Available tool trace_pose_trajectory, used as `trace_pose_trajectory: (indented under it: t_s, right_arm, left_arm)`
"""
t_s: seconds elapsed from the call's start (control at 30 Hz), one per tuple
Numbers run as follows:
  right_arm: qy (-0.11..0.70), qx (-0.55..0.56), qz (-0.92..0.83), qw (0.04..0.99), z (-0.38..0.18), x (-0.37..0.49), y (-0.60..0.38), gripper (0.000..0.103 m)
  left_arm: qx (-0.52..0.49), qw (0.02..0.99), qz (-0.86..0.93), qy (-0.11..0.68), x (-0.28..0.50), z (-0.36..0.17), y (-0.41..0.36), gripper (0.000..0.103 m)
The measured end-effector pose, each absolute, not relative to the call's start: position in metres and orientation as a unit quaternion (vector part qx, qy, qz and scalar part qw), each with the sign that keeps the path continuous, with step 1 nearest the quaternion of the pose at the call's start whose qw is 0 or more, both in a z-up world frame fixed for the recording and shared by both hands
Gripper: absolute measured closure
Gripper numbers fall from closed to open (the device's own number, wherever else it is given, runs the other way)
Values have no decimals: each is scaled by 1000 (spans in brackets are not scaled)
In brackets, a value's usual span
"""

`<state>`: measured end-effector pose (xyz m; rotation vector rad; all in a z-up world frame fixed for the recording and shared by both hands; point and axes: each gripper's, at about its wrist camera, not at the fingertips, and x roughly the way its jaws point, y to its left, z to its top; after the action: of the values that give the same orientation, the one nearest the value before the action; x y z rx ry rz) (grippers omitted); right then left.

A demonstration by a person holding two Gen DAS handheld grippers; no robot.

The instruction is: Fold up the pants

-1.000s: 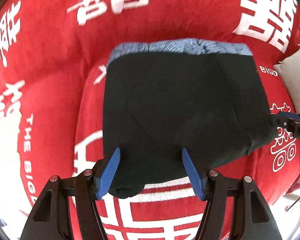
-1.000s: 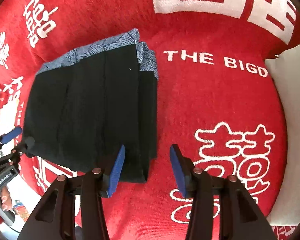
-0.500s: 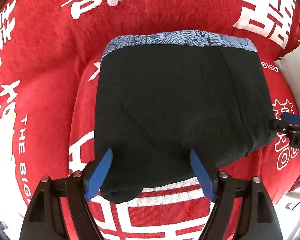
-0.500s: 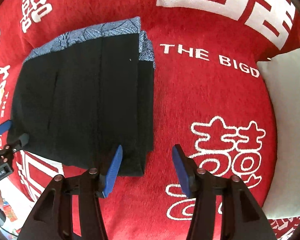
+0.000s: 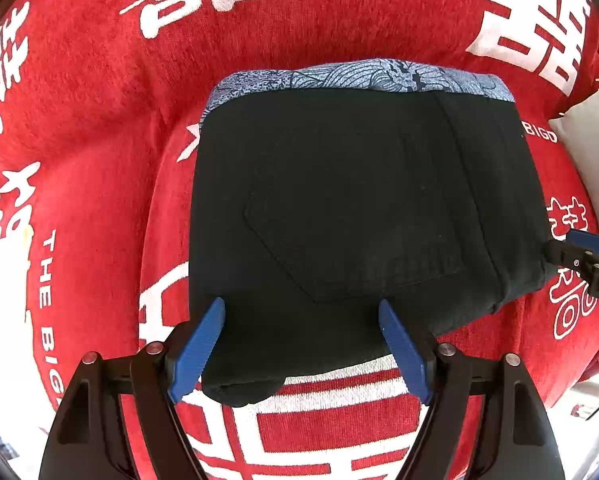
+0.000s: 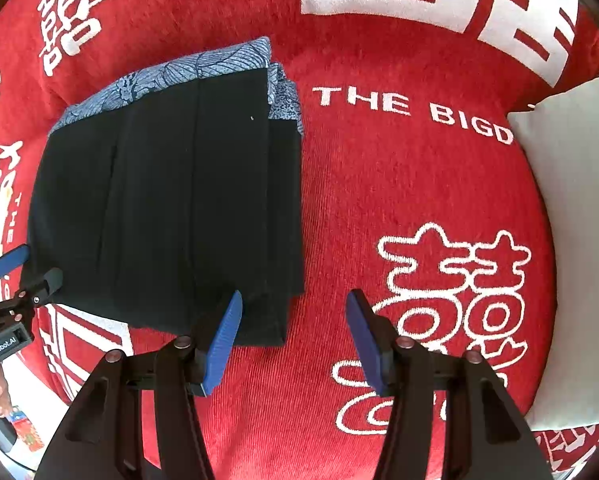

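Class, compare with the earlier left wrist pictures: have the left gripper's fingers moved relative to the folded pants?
Yes. The left gripper has spread open; its fingers now straddle the near edge of the folded pants, which lie released on the red blanket.

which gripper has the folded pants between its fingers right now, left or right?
The left gripper: its open fingers straddle the near edge of the black pants. The right gripper has only one finger over the pants' corner, with mostly red blanket between.

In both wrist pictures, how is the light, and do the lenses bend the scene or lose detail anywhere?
Left wrist view: bright even light, strong fisheye curve, dark corners; the black pants show only faint pocket seams, and the red blanket is washed out white at the left edge. Right wrist view: same curve, sharp focus; the white pillow looks pale.
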<state>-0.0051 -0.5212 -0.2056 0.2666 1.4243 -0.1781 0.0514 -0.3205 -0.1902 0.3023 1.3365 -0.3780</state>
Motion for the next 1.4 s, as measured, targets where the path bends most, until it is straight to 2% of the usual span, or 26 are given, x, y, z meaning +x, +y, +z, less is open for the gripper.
trace_pose_trajectory:
  t_s: [0.37,0.57,0.63,0.67,0.77,0.9,1.0,1.2,1.4]
  right_arm:
    - [644,145,-104,744,-194,-25,-534,41]
    - [592,170,-108,780,-169,-24,-542,41]
    - [573,185,-98,793,-161,-18,-543,47]
    - [568,190,-90,796,-159,-12,-541,53]
    - [571,192,-61,796,-161,0,-530,58]
    - [620,165,-47,766,-196,3,-516,59]
    - [608,183,-49,771,-198,-3,-521,59]
    - [614,178,-53,767,-195,-4,-524,48]
    - [622,192,-60,757,-194,-14,-532,38]
  left_arm:
    - [128,799,-112,577,100,-165,-294,23]
    - [81,799,-71,591,147,-180,-278,23]
    - [77,797,-64,595,156,-189,-278,23]
    - [82,795,-61,597,157,-195,-279,23]
    - [108,792,-60,598,154,-212,-285,23]
    - [140,797,-63,585,148,-220,-290,19]
    - [143,797,-61,583,149,-223,-288,13]
    - [99,792,-61,599,149,-220,-272,11]
    - [123,792,-81,592,137,-207,-275,11]
